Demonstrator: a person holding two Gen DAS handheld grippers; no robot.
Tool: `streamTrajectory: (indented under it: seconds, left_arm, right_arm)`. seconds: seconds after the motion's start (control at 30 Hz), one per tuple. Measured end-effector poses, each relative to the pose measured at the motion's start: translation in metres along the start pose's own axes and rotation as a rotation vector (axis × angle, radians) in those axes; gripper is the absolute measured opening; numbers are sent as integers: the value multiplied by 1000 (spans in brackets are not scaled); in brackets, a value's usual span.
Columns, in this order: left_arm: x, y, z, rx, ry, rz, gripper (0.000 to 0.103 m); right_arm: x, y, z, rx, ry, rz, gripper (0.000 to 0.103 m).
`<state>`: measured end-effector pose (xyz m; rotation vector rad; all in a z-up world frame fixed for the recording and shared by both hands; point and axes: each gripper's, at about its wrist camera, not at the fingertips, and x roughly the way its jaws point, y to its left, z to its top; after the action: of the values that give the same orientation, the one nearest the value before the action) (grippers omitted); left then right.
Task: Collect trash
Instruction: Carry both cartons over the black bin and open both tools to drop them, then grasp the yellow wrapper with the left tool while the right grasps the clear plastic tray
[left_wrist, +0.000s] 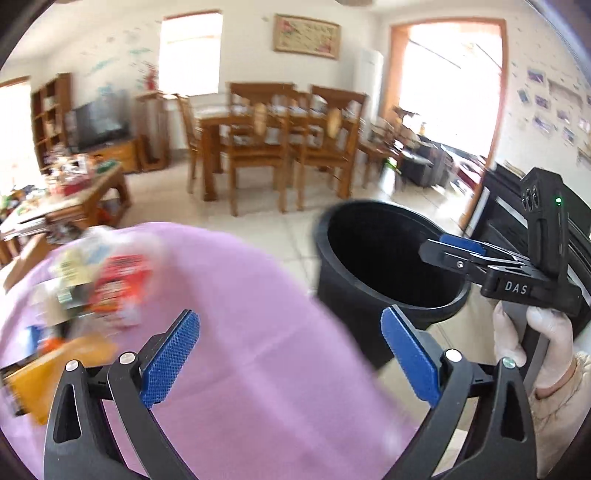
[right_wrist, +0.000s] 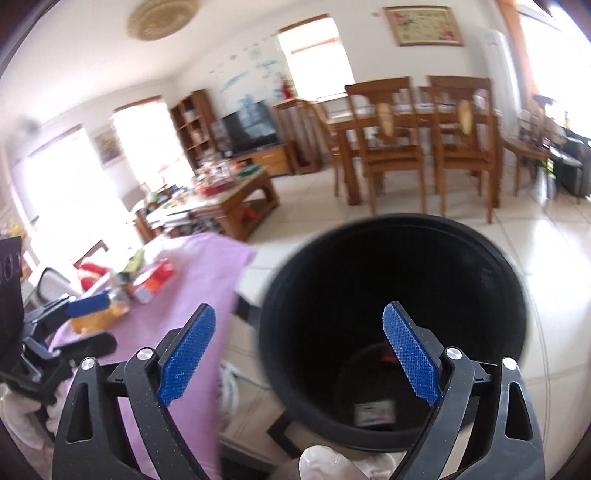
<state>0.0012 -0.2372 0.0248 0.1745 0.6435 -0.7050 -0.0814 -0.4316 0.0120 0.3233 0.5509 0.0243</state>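
Note:
A black trash bin (left_wrist: 384, 273) stands on the floor right of a table under a pink cloth (left_wrist: 258, 332). Blurred trash lies on the cloth's left part: a red wrapper (left_wrist: 118, 280), other packets and a yellow-brown bag (left_wrist: 59, 373). My left gripper (left_wrist: 290, 358) is open and empty above the cloth. My right gripper (right_wrist: 299, 358) is open and empty over the bin's mouth (right_wrist: 395, 314); it also shows in the left wrist view (left_wrist: 456, 251). A white packet (right_wrist: 375, 413) and something red lie at the bin's bottom. The trash also shows in the right wrist view (right_wrist: 147, 280).
A wooden coffee table (right_wrist: 229, 199) with clutter stands beyond the pink table. A dining table with chairs (left_wrist: 277, 140) is farther back. A dark cabinet (left_wrist: 506, 214) is right of the bin. Tiled floor lies between.

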Motion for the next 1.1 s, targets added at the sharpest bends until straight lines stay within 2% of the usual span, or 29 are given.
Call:
streamTrajectory:
  seconds: [0.2, 0.3, 0.47, 0.6, 0.63, 0.67, 0.7, 0.73, 0.77, 0.83, 0.93, 1.1]
  left_arm:
    - [-61, 96, -30, -91, -48, 169, 98]
    - [-81, 142, -45, -150, -66, 221, 98]
    - [-71, 193, -50, -201, -6, 193, 98]
    - [-51, 202, -47, -163, 12, 137, 97]
    - [-45, 203, -45, -161, 24, 126, 93]
    - [-44, 199, -55, -159, 37, 113, 70]
    - [-38, 199, -57, -158, 58, 96, 53]
    - [-29, 201, -57, -161, 93, 80, 25]
    - [-25, 202, -60, -168, 109, 71, 14]
    - [-21, 204, -66, -187, 113, 38, 7]
    - [-29, 201, -72, -205, 66, 34, 2]
    - [-80, 208, -76, -293, -114, 96, 2]
  right_arm:
    - [46, 78, 11, 11, 108, 189, 91]
    - [70, 122, 8, 21, 178, 265, 91]
    - [113, 188, 3, 50, 287, 361, 91]
    - [137, 219, -1, 77, 351, 384, 91]
    - [142, 223, -2, 90, 363, 386, 91]
    - [147, 228, -2, 104, 374, 387, 91]
    - [151, 225, -3, 111, 380, 385, 91]
    - [154, 228, -4, 118, 384, 378, 91]
    - [157, 230, -5, 122, 386, 370, 91]
    - [164, 235, -6, 136, 391, 357, 91]
    - [169, 236, -8, 151, 400, 341, 91]
    - [181, 241, -11, 178, 422, 323, 91]
